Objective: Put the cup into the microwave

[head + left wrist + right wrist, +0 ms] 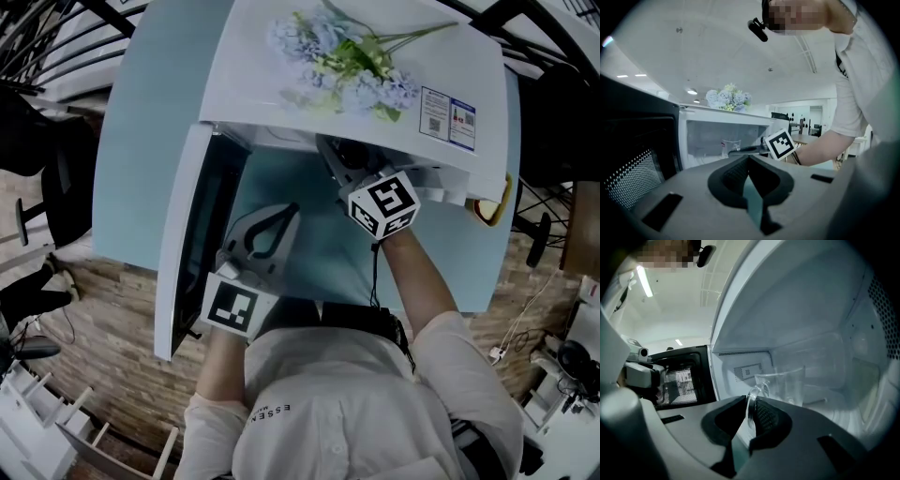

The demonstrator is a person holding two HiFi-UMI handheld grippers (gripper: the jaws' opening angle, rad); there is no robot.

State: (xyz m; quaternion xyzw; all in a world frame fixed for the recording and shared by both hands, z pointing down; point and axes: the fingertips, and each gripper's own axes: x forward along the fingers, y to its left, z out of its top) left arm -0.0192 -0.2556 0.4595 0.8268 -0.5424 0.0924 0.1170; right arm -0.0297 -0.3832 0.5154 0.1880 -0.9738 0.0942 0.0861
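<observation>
One cup [787, 385] is being held by its handle [757, 391] in right claw [750, 408], keeping it upright inside microwave [820, 315] ahead; left claw [749, 161] closed, empty.

The cup [785, 383] is clear, glossy glass, and the microwave [811, 310] has smooth, faintly shiny white walls. The right gripper [750, 404] is matt grey plastic with ribbed dark pads [766, 416]. At 8 o'clock in the head view, the floor [122, 375] shows wood-grain planks.
</observation>
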